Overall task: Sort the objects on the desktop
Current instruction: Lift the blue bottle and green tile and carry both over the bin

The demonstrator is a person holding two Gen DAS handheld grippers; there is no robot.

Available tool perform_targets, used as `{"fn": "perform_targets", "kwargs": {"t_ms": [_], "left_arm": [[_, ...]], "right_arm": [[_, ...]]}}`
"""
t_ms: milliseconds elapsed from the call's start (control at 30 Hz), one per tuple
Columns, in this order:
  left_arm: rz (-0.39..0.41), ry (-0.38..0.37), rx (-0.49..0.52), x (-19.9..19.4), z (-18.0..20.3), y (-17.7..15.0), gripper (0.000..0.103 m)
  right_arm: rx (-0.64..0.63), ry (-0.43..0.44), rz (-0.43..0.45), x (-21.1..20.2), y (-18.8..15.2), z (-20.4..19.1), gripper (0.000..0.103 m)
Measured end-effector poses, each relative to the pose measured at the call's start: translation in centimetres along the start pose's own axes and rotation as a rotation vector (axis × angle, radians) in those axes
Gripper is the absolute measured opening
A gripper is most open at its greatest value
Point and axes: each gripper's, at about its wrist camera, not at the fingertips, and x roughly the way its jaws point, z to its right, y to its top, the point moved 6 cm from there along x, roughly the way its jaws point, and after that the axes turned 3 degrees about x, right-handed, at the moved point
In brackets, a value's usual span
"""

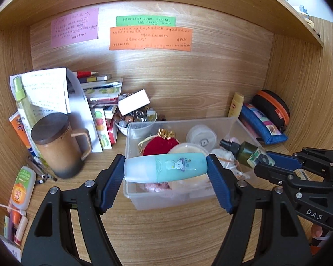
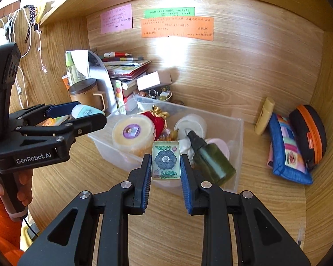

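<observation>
The left gripper [image 1: 166,170] is closed across the ends of a pale teal plastic squeeze bottle with a frosted cap and a small cartoon sticker [image 1: 164,167], holding it crosswise above the near edge of the clear plastic storage bin [image 1: 230,122]. This bottle looks light, smooth and somewhat yielding; pinched end to end as it is, it could likely slip or pivot, so a hold around its middle would seem surer. The right gripper [image 2: 165,164] is nearly shut, clamping a small square translucent green block printed with a dark blue flower [image 2: 165,163] by its two flat sides, over the bin's near wall. That block looks rigid and glossy, possibly slippery, but its parallel faces suit the ribbed blue pads [image 2: 147,177]. Inside the bin lie a round cream-coloured lidded tub with a purple label [image 2: 133,134], a red velvet pouch tied with gold trim [image 2: 157,119], a white round lidded jar [image 2: 189,123], a dark green spray bottle with a black cap [image 2: 211,160] lying on its side, and some pale pink soft items I cannot identify. Beside the bin, at the back left, a small bowl of glass marbles and beads [image 1: 135,119] sits on the wooden desk [image 1: 166,232].
</observation>
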Motion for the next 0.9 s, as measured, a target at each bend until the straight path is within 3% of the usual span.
{"fn": "perform_targets", "kwargs": {"t_ms": [267,567,900], "left_arm": [[-0.009,-0.007,0.032,1.8,0.2,1.5,0.073],[-0.023,-0.026,0.042,2.6,0.7,1.4,0.073],[-0.048,-0.077,0.065,2.7,3.2,0.1,0.073]], "right_arm": [[0.002,-0.006,-0.003,2.0,1.9,0.9,0.022],[0.019,-0.031,-0.019,2.8,1.8,2.3,0.022],[0.078,-0.154,-0.033,-0.8,-2.4,6.3,0.024]]}}
